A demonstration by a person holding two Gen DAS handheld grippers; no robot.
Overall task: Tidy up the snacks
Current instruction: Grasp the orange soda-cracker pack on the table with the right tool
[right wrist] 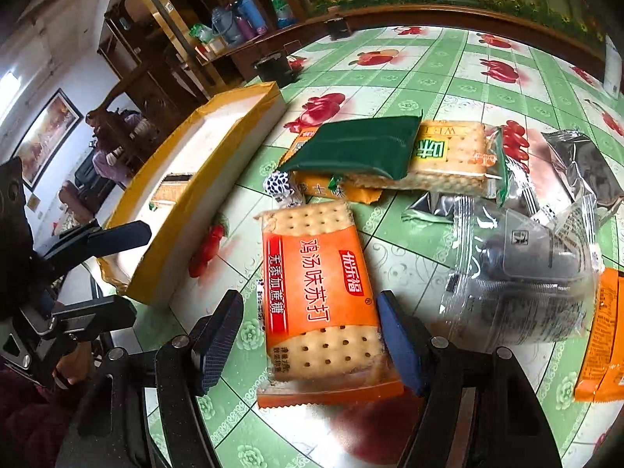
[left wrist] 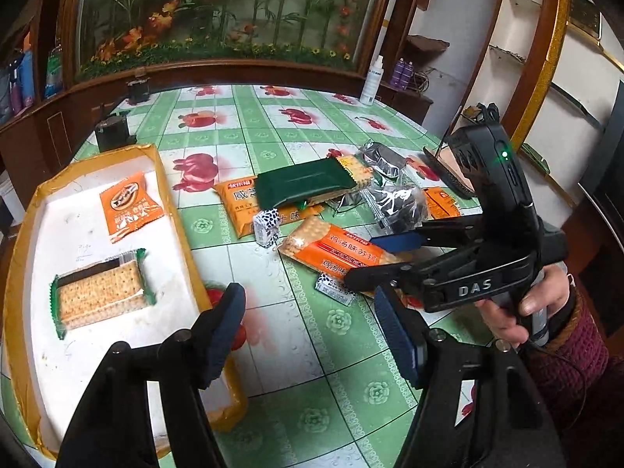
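Observation:
An orange soda-cracker packet [right wrist: 316, 292] lies flat on the green tablecloth between the fingers of my right gripper [right wrist: 310, 312]. The jaws stand open, with a gap at the left pad [right wrist: 222, 331]. In the left wrist view the right gripper [left wrist: 382, 259] straddles the same packet [left wrist: 331, 247]. My left gripper [left wrist: 308, 312] is open and empty above the cloth, beside the yellow-rimmed white tray [left wrist: 156, 167]. The tray holds a small orange packet [left wrist: 128, 204] and a green-edged cracker packet [left wrist: 99, 294].
Behind the orange packet lies a pile: a dark green packet [right wrist: 358, 144], a cracker pack [right wrist: 448, 163], silvery wrappers [right wrist: 518, 273], a small blue-and-white candy [right wrist: 279, 187] and more orange packets [right wrist: 604, 335]. A white bottle [left wrist: 370, 82] and small black boxes [left wrist: 113, 128] stand at the far edge.

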